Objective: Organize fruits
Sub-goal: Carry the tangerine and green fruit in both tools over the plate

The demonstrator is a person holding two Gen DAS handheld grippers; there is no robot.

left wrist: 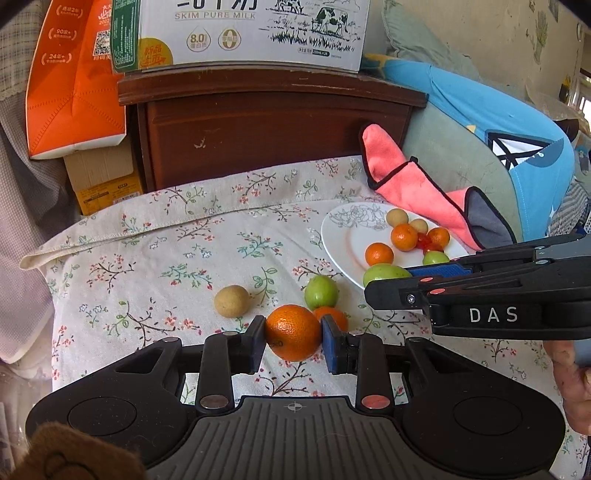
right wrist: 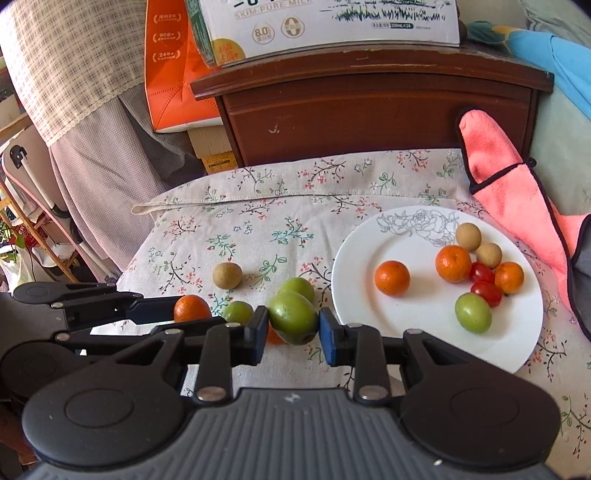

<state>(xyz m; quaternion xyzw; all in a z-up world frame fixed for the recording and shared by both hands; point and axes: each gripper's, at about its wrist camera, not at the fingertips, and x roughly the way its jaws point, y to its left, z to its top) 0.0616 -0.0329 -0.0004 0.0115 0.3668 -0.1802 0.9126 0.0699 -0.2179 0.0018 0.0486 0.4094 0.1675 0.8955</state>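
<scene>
Mid-pickup: left gripper (left wrist: 293,338) clamps an orange (left wrist: 293,332), right gripper (right wrist: 293,326) clamps a green fruit (right wrist: 293,322), both just off the white plate (right wrist: 354,288); next: carry over rim, release w/o knocking fruit there.

Home bedroom, wooden nightstand (left wrist: 273,125), floral bedsheet (left wrist: 147,258), pillows (left wrist: 461,155), milk carton (left wrist: 251,33)

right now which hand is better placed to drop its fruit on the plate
Right. Its tongs, shut on the green oval fruit, sit beside the white flower-printed plate; the left tongs, gripping the round orange mandarin, are farther away.
</scene>
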